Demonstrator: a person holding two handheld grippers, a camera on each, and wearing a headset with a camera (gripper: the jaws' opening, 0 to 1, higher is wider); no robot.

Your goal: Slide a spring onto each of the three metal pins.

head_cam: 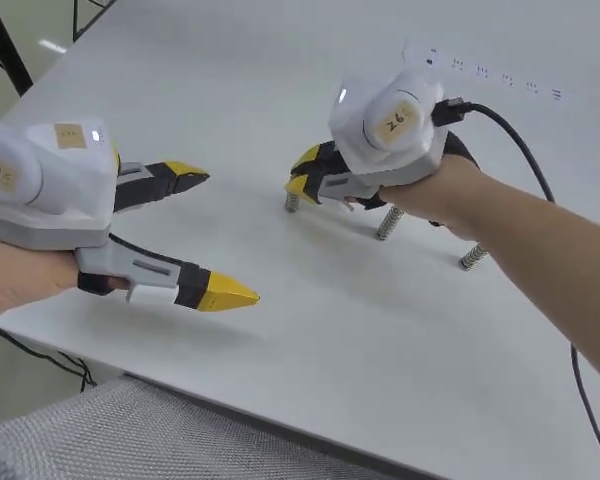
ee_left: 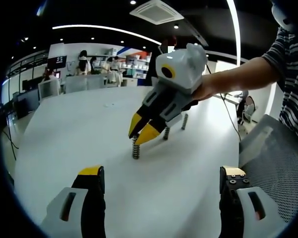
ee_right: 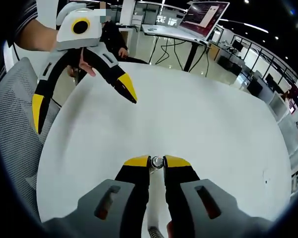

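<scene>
Silvery coil spring [head_cam: 292, 203], upright well in from the near edge of the white worktop [head_cam: 310, 340], is pinched by the nearly shut right gripper [ee_right: 156, 159] and should be pressed straight down, left gripper [head_cam: 225, 237] held wide, empty.

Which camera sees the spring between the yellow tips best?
The left gripper view: the spring stands whole, side-on, under the right gripper. The right gripper view shows just its top; the head view, a bit.
</scene>
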